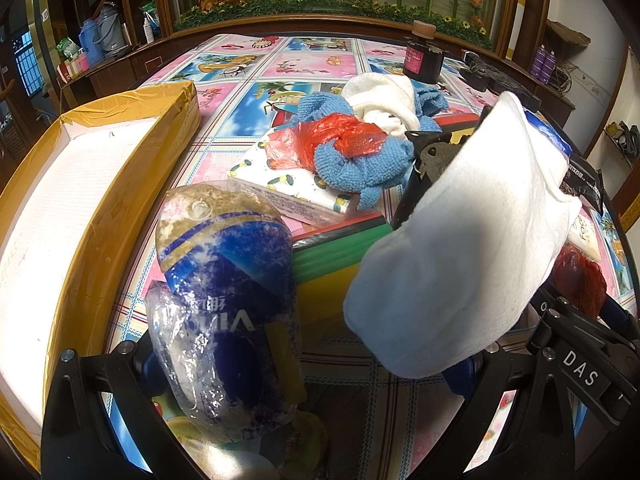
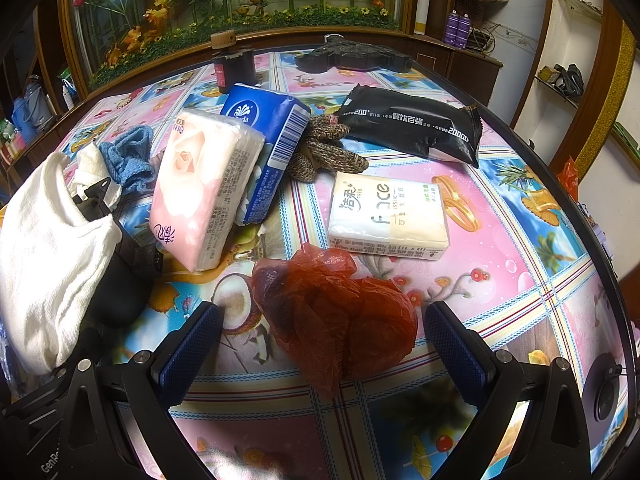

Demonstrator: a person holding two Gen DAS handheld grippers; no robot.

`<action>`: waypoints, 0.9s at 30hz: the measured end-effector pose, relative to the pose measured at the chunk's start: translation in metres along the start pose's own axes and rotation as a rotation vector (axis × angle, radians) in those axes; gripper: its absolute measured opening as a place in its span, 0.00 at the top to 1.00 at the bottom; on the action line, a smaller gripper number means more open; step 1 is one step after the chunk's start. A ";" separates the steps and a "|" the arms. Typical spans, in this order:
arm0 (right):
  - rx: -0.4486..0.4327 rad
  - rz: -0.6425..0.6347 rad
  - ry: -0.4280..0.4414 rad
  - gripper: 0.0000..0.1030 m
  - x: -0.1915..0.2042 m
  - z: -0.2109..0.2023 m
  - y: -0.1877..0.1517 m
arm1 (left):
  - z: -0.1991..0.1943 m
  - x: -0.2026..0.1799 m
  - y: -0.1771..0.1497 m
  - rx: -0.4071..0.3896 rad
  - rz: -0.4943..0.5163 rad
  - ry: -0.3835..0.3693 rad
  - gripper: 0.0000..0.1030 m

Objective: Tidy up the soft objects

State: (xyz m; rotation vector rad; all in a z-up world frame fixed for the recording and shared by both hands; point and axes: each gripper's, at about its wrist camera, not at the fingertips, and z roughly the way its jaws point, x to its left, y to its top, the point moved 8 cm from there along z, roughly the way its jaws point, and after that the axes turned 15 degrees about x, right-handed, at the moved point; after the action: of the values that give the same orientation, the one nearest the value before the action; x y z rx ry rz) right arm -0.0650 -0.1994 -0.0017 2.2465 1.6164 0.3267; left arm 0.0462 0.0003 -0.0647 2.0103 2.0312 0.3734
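Left gripper (image 1: 320,344): jaws spread, draped with a white cloth (image 1: 460,248) and a blue packet (image 1: 228,312), grip unclear. Right gripper (image 2: 322,344): jaws wide open, crumpled red bag (image 2: 332,312) between them; ahead, tissue pack (image 2: 386,216) reads "Face".

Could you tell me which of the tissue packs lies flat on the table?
The white pack; the pink pack stands tilted on edge, leaning on the blue pack.

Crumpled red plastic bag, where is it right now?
In the right wrist view the crumpled red plastic bag lies on the tablecloth between the open right claw's fingers, just in front of the white "Face" tissue pack.
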 end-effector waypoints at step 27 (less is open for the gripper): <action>0.000 0.000 0.000 0.01 0.000 0.000 0.000 | -0.004 -0.002 -0.009 0.000 0.003 -0.005 0.00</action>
State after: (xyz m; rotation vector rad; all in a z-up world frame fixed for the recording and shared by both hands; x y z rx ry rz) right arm -0.0651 -0.1993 -0.0015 2.2466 1.6165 0.3265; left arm 0.0358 -0.0020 -0.0640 2.0119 2.0258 0.3695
